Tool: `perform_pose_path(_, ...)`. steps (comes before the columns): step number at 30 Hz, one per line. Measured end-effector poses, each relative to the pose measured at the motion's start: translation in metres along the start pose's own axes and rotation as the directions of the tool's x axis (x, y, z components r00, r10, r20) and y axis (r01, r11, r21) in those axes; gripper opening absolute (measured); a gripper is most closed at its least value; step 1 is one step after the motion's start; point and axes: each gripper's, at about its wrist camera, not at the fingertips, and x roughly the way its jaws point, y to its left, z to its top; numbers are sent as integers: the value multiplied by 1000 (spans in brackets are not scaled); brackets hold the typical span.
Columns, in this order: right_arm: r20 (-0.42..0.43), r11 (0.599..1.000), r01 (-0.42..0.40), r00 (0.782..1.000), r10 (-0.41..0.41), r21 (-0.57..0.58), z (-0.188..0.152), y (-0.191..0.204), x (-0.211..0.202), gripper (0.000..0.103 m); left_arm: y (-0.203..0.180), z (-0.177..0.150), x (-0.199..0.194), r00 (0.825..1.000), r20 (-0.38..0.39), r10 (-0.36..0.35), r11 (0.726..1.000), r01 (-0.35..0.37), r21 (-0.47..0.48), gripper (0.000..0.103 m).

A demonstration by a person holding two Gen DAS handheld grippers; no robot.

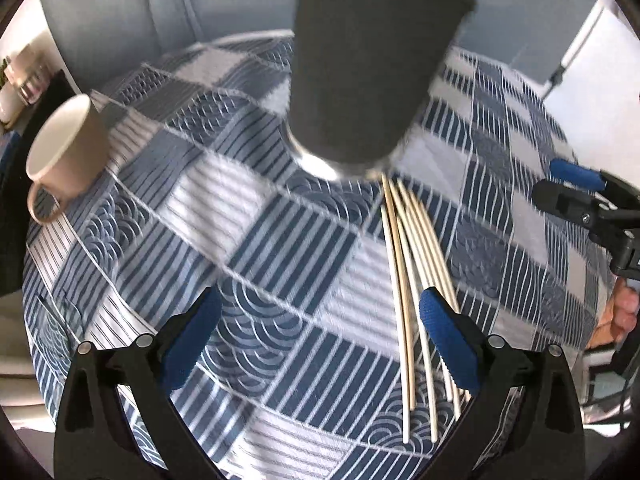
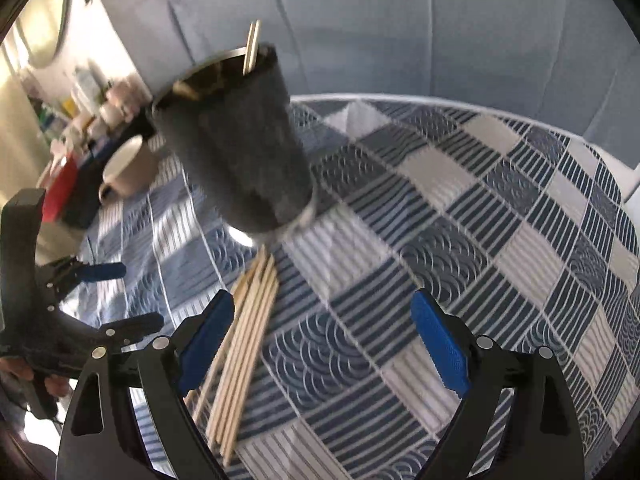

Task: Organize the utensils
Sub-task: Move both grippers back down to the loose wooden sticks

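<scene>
A dark tumbler (image 1: 368, 64) stands on the blue patterned tablecloth (image 1: 248, 248); in the right wrist view the tumbler (image 2: 236, 140) holds two chopsticks (image 2: 252, 46) sticking out of its rim. Several loose wooden chopsticks (image 1: 412, 280) lie on the cloth in front of the tumbler, also seen in the right wrist view (image 2: 244, 340). My left gripper (image 1: 320, 332) is open and empty, its right finger over the chopsticks. My right gripper (image 2: 324, 340) is open and empty, its left finger beside the chopsticks. Each gripper shows in the other's view, right (image 1: 580, 192) and left (image 2: 100, 292).
A beige mug (image 1: 68, 148) sits at the left of the table, also visible in the right wrist view (image 2: 128, 168). Cluttered shelves (image 2: 80, 120) lie beyond the table's left edge. A grey wall is behind the table.
</scene>
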Motion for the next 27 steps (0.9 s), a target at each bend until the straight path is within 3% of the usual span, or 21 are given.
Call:
perform_pose_path(7,-73,1000,10,997,-8,28,-22,-8,11,86,-9,-16,17,998,-57,3,1000,-2,22,97)
perform_pose_path(16,-148,1000,13,989,-11,9,-37,-8,28,86,-19,-19,34,993,-87,85,994,-78,82,97)
perform_pose_path(27,-185,999,15,983,-22,-36,-40,1,42,86,-22,-19,43,992,-106,71,996,-64,69,98)
